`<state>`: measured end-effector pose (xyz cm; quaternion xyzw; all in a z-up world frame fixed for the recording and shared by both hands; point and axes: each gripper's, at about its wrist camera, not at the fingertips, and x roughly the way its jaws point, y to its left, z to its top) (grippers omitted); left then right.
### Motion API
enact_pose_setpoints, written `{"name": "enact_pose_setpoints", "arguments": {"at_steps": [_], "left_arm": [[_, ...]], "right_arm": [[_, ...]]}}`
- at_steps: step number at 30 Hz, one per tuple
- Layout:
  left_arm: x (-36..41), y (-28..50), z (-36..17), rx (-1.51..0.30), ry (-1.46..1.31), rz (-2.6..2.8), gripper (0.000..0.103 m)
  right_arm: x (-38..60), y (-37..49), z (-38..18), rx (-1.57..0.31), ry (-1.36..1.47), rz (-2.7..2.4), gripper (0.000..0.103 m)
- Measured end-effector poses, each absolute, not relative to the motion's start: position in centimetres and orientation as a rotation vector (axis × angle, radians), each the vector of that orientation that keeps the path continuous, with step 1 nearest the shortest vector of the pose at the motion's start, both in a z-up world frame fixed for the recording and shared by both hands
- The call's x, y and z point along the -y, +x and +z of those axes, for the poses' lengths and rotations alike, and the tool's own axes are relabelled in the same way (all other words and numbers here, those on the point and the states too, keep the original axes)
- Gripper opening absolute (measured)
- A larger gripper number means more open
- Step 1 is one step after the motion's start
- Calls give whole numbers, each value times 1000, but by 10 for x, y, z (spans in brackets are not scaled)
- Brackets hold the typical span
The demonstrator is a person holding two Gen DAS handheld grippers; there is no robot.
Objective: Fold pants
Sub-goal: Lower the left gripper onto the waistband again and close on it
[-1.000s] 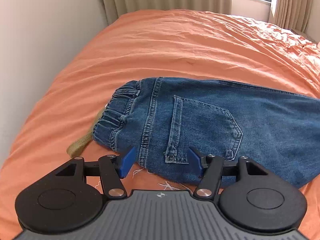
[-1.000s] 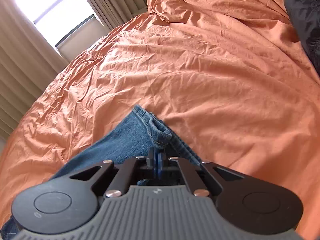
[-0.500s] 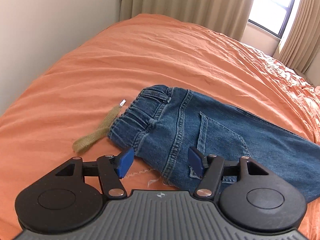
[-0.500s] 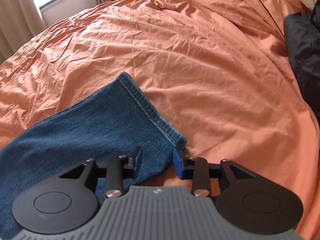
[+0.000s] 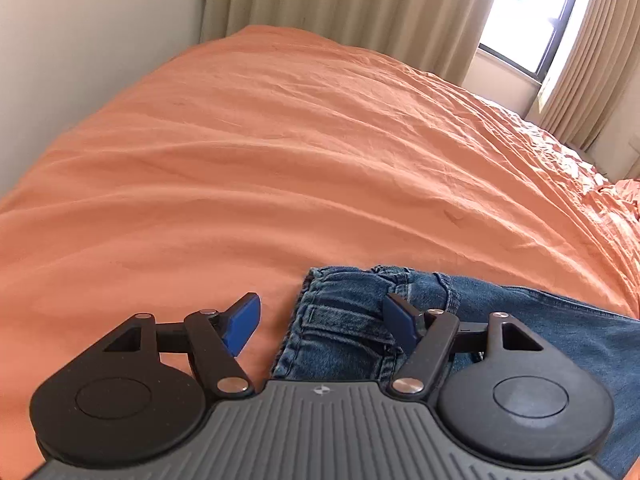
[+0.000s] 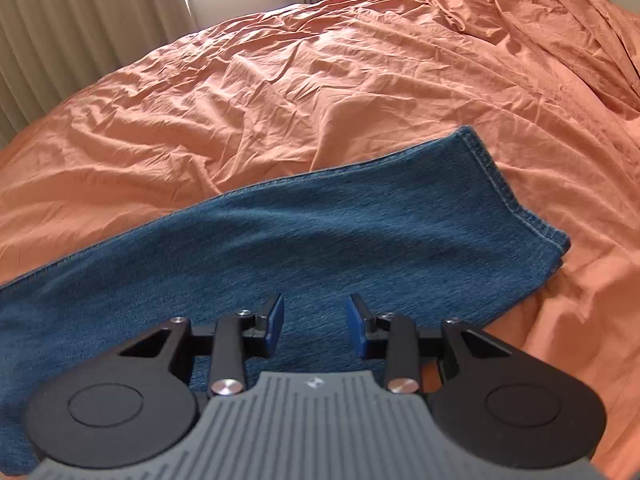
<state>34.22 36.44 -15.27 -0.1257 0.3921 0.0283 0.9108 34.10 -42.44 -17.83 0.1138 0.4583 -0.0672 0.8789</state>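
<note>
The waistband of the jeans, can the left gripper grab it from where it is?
Probably yes. The left gripper has its jaws opening, with the waistband edge lying flat on the orange bedcover right between them, and nothing covers it.

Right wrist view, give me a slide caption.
Open right tongs hover over the hem end of jeans on an orange bedsheet.

Both wrist views look steeply down, close over the pants (image 5: 520, 332) (image 6: 320, 240): left at the waistband, right near the hem.
</note>
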Motion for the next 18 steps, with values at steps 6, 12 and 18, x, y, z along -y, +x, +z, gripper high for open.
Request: {"name": "enact_pose_setpoints", "arguments": {"at_steps": [6,12,18], "left_arm": [[-367,359,-183,-846,-234,-1,83],[-339,369,-183,-849,-83,0,59],[-290,358,-167,-797,180,38,27]], "right_arm": [[410,339,-193,-958,227,-173,31],[409,338,-200,-941,244,-197,31],[410,325,-193,-916,238,-172,31]]}}
